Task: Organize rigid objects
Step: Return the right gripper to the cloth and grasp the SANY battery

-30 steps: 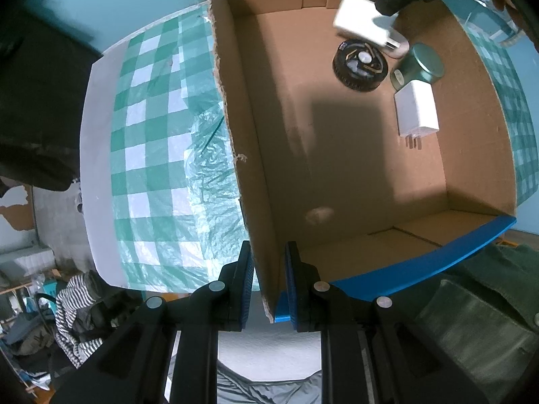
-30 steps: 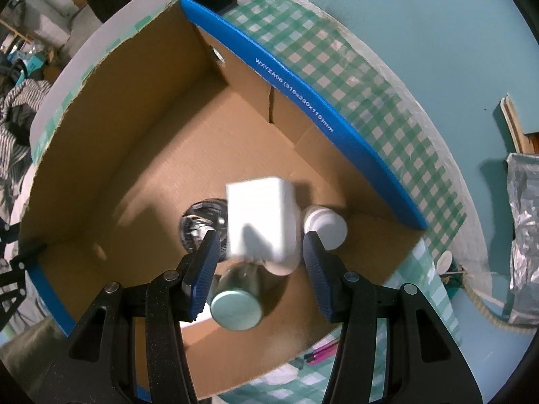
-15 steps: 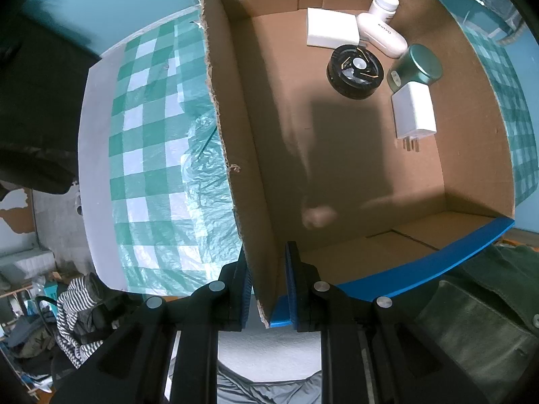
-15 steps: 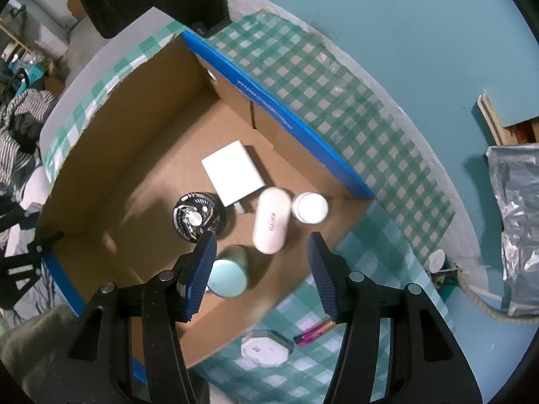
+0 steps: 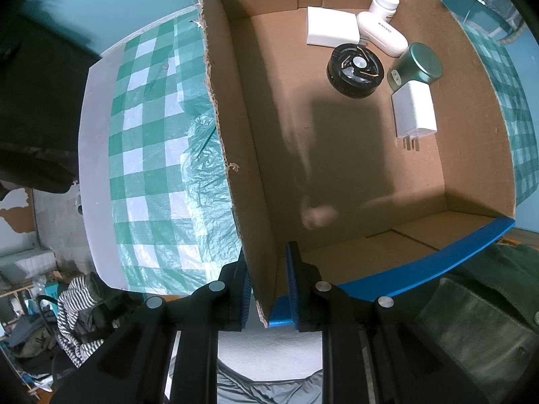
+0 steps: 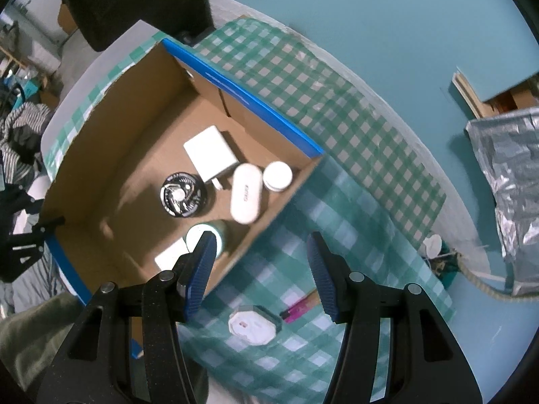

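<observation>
The brown cardboard box (image 5: 353, 175) is clamped at its corner wall by the left gripper (image 5: 267, 289). The right gripper (image 6: 259, 269), jaws apart and empty, should be lowered squarely over the white octagonal puck (image 6: 251, 325) near the bench edge.

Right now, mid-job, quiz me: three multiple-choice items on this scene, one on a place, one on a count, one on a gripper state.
1. Where is the white octagonal item?
A. In the box
B. On the checked cloth outside the box
C. In the right gripper

2. How many items lie in the box?
A. Three
B. Four
C. Six

3. What is the left gripper doing?
A. Clamping the box wall
B. Hanging open above the box
C. Holding the green can

Answers:
1. B: it lies on the cloth beside a pink pen, below the open right gripper.
2. C: flat white block, bottle, white case, black disc, green can, charger.
3. A: its pads sit on either side of the cardboard wall at the box corner.
</observation>
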Action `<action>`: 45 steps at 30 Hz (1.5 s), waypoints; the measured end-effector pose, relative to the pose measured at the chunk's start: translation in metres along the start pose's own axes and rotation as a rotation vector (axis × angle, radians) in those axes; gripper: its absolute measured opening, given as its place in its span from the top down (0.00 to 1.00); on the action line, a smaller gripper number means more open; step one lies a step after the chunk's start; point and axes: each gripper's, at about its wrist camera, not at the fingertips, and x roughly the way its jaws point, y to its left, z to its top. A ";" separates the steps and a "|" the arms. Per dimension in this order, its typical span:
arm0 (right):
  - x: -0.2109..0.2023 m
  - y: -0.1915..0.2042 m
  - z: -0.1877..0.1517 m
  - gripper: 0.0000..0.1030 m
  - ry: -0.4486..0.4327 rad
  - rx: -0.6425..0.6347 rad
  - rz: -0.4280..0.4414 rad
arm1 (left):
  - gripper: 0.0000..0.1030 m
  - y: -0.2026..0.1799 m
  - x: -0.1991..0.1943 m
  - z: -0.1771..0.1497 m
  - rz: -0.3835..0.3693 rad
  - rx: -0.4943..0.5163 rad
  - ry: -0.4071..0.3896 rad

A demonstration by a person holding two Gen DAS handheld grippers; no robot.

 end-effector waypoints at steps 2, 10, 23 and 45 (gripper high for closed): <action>-0.001 -0.004 -0.006 0.46 -0.001 0.014 -0.003 | 0.82 0.000 0.000 -0.001 -0.002 -0.002 0.001; 0.003 -0.026 -0.032 0.46 0.018 0.098 0.014 | 0.82 0.000 0.000 -0.001 -0.001 -0.003 0.004; 0.051 -0.078 -0.071 0.40 0.090 0.366 0.080 | 0.81 0.001 0.001 -0.002 -0.002 -0.006 0.005; 0.131 -0.117 -0.105 0.42 0.181 0.730 0.148 | 0.81 0.002 0.004 -0.004 -0.007 -0.011 0.013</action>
